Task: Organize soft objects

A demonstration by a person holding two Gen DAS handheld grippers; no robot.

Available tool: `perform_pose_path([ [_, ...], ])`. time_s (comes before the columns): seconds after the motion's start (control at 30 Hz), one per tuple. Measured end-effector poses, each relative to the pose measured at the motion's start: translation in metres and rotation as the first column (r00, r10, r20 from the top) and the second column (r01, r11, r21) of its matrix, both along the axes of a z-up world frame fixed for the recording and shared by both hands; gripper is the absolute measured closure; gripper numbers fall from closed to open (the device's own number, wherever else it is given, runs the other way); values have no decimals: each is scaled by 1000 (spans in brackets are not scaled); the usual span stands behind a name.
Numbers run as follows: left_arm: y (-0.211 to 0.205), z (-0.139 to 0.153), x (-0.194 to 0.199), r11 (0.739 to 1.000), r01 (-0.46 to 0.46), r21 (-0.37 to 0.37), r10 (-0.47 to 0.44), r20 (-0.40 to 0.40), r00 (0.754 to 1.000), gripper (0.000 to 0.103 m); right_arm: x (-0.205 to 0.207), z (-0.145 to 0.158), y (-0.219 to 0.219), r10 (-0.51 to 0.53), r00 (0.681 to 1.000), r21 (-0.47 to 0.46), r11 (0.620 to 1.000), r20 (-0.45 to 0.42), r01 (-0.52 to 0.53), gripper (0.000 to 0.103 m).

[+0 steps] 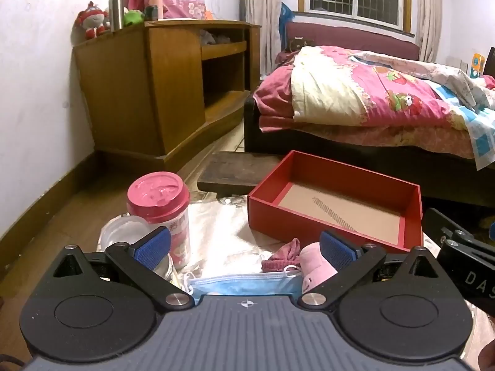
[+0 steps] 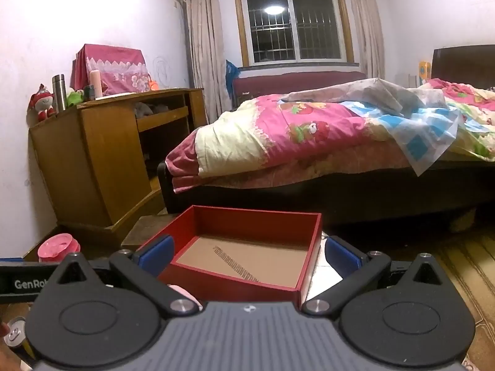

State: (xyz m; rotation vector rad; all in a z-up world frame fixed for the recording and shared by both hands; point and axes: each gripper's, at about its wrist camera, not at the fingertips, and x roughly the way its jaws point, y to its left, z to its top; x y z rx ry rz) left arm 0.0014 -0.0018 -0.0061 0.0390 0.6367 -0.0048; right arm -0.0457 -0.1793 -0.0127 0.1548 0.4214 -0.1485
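A red open box [image 1: 337, 199] with a brown floor stands on a silvery mat; nothing soft lies in it. In front of it, in the left wrist view, lie a blue face mask [image 1: 244, 284], a pink plush toy [image 1: 312, 264] and a dark pink scrunchie [image 1: 283, 255]. My left gripper [image 1: 246, 247] hangs open just above them, blue pads wide apart, holding nothing. My right gripper [image 2: 249, 258] is open too, in front of the red box [image 2: 247, 247], its pads level with the box's near corners. A bit of the pink plush [image 2: 182, 292] shows under it.
A pink-lidded jar [image 1: 161, 210] and a clear glass container [image 1: 123, 235] stand left of the soft things. A dark wooden board [image 1: 232, 171] lies behind the box. A wooden cabinet [image 1: 161, 92] and a bed [image 1: 371, 102] stand beyond. A battery [image 2: 17, 335] lies at lower left.
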Motion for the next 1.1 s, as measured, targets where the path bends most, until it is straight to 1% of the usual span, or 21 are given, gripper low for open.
perform_pose_path([
  [1.1,-1,0,-1,1000,4,5,-4,-5,1000,5,-1,-4,1,-1,1000,-1,1000,-6,1,19],
])
